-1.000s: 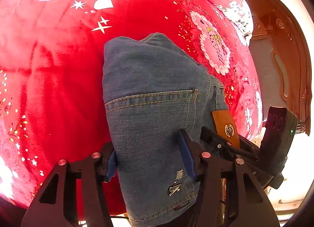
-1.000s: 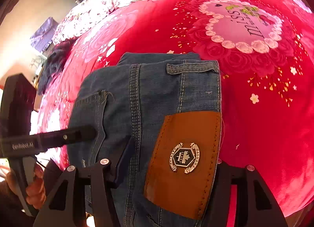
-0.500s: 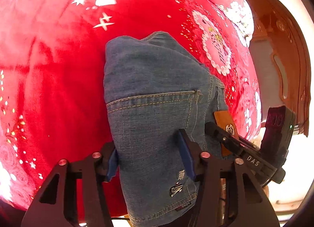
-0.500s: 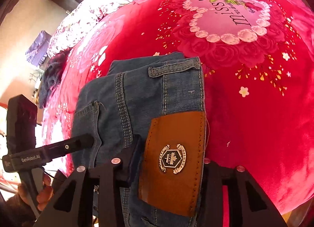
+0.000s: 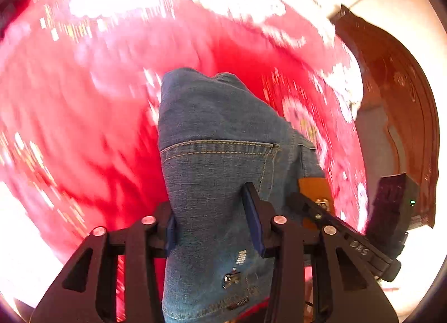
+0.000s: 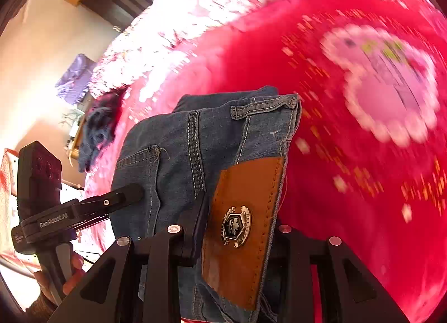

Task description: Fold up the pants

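Observation:
Folded blue jeans [image 5: 218, 161] are held up over a red floral bedspread [image 5: 78, 116]. My left gripper [image 5: 213, 228] is shut on the jeans near the back pocket, fabric bunched between its blue pads. My right gripper [image 6: 237, 228] is shut on the jeans [image 6: 195, 149] at the waistband, the brown leather patch [image 6: 243, 216] lying between its fingers. The right gripper's body shows in the left wrist view [image 5: 391, 211], the left gripper's in the right wrist view [image 6: 83, 211]. The bedspread is blurred.
A carved dark wooden headboard [image 5: 402, 105] stands at the right in the left wrist view. In the right wrist view dark clothing [image 6: 97, 130] lies at the bed's far left edge, with purple cloth [image 6: 75, 77] beyond it. The bedspread's pink heart motif [image 6: 391, 88] lies at right.
Both grippers have lifted and swung with the jeans still held; the bedspread now streaks with motion blur and more of the room and headboard has come into view.

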Available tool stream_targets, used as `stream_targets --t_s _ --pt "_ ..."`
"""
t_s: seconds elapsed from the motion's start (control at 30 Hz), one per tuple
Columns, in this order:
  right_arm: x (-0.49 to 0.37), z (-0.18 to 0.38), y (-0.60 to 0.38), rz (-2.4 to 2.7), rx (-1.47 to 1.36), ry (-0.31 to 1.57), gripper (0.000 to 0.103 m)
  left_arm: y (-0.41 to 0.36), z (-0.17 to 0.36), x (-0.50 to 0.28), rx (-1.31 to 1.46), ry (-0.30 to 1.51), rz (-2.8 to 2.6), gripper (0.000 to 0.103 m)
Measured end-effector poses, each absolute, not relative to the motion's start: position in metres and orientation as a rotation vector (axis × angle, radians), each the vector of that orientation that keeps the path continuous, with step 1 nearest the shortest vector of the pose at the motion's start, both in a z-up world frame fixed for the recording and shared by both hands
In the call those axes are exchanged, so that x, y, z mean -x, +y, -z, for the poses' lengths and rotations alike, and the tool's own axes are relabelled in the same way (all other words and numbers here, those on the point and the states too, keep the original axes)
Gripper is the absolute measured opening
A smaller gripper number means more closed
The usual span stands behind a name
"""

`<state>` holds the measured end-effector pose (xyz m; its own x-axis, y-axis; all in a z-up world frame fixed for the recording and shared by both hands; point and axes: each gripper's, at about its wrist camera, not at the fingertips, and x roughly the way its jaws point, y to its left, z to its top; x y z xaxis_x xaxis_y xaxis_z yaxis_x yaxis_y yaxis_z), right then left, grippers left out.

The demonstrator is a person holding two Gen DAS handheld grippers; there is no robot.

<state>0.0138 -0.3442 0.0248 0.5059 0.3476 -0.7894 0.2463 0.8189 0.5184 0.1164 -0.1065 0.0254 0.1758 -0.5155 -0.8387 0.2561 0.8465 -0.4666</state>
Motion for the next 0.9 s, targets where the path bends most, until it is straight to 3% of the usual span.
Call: stream_targets --t_s 0.03,0.1,0.13,0.23,0.3,0.43,0.57,0.73,0.83,0.9 --pt "-0.026 -0.033 -0.341 -0.063 -0.619 1.029 0.038 -0.101 -0.028 -0.128 0.203 1.262 0.509 0.044" --pt "-0.047 -0.037 -0.336 0.018 -0.531 1.014 0.072 -0.089 -0.027 -0.140 0.108 1.247 0.374 0.046" --pt "-0.058 -0.034 -0.334 0.101 -0.456 1.057 0.076 -0.080 -0.025 -0.142 0.073 1.245 0.321 0.046" --pt "-0.059 -0.024 -0.333 0.180 -0.446 1.105 0.076 -0.052 -0.017 -0.134 0.097 1.226 0.279 0.049" --pt "-0.044 -0.021 -0.332 0.178 -0.480 1.079 0.076 -0.037 -0.008 -0.122 0.138 1.221 0.243 0.057" --pt "-0.016 -0.011 -0.320 0.197 -0.440 1.078 0.077 -0.030 0.007 -0.101 0.150 1.196 0.185 0.057" --pt "0.023 -0.006 -0.299 0.173 -0.366 1.042 0.084 -0.043 0.008 -0.075 0.131 1.106 0.184 0.071" --pt "0.054 -0.003 -0.283 0.211 -0.243 0.993 0.090 -0.059 0.009 -0.052 0.060 1.060 0.186 0.071" --pt "0.065 -0.002 -0.283 0.216 -0.248 0.972 0.103 -0.063 0.011 -0.040 0.048 1.049 0.184 0.076" --pt "0.066 -0.003 -0.283 0.200 -0.277 0.971 0.103 -0.065 0.013 -0.038 0.041 1.060 0.190 0.077"
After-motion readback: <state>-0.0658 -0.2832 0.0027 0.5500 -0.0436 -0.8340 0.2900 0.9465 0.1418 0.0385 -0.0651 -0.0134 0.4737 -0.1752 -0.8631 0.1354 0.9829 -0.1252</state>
